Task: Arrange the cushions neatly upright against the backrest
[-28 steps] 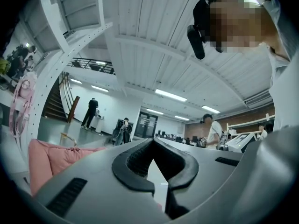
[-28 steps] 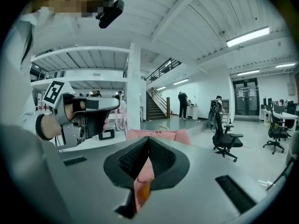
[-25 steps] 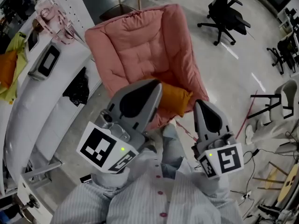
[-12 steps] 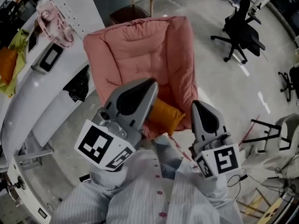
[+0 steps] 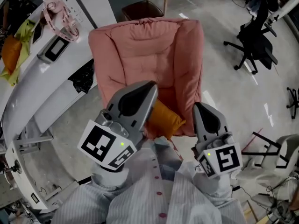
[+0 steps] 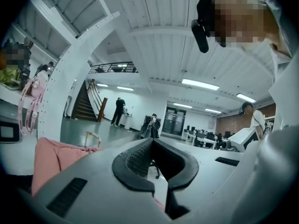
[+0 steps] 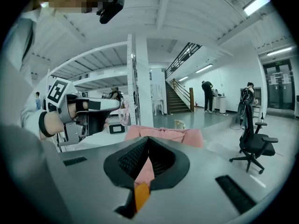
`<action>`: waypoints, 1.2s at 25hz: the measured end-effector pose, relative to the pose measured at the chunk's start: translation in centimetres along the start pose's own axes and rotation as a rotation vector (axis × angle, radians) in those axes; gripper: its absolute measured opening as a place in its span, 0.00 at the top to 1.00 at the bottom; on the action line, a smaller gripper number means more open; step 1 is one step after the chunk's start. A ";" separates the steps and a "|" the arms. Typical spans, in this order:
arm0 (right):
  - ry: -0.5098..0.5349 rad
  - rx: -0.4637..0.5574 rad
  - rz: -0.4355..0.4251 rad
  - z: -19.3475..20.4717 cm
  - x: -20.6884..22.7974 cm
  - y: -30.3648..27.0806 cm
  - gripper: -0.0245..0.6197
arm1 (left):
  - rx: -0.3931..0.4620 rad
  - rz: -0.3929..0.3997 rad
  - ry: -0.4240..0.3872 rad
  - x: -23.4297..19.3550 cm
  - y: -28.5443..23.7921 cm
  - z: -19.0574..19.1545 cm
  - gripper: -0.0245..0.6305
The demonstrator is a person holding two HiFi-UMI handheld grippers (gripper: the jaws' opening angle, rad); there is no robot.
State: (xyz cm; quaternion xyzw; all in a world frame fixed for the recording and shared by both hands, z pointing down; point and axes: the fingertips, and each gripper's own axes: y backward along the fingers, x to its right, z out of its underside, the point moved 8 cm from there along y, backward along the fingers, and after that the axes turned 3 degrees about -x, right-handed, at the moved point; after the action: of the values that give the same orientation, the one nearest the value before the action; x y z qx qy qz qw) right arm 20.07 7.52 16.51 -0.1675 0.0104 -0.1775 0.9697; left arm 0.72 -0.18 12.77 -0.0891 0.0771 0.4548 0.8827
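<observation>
Presently: both hand-held grippers closed and empty, cushion not upright

1. Left hand-held gripper (image 5: 152, 85): jaws pressed together, nothing between them. In the head view its tip lies over the front of the seat. It appears again at 9 o'clock in the right gripper view (image 7: 88, 107), held in a hand with a marker cube at the rear.

2. Right hand-held gripper (image 5: 199, 106): jaws likewise closed with nothing gripped. Its tip sits at the front right corner of the seat. Whether it touches the padding cannot be told.

3. Orange cushion (image 5: 167, 119): lying tilted at the front edge of the seat, at 6 o'clock of the pink armchair (image 5: 145, 55). It is between the two grippers, partly covered by the left one and well apart from the backrest. A strip of it shows through the slit below the right jaws (image 7: 141, 195).

4. Surroundings: the white surface (image 5: 30, 94) curves along 9 o'clock of the armchair and carries a pink strapped bag (image 5: 60, 18). A wooden stool (image 5: 142, 8) stands at 12 o'clock behind the backrest. A black office chair (image 5: 254, 43) stands at 2 o'clock on the floor. The person's striped shirt (image 5: 159, 197) fills 6 o'clock.
</observation>
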 end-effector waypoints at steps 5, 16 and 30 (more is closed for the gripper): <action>-0.013 -0.023 0.022 0.8 -0.1 -1.6 0.94 | -0.035 0.023 0.019 -2.0 -0.7 1.1 0.95; -0.077 -0.135 0.113 4.1 1.0 -6.2 0.94 | -0.182 0.064 0.072 -7.5 -4.2 6.3 0.95; -0.236 -0.305 0.233 15.0 3.5 -10.8 0.94 | -0.397 0.048 0.148 -14.2 -7.1 18.3 0.95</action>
State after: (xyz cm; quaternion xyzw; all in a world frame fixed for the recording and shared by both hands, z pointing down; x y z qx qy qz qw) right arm 20.84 1.66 34.33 -0.3296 -0.0571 -0.0400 0.9416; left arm -0.63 -11.22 34.27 -0.2924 0.0525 0.4744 0.8287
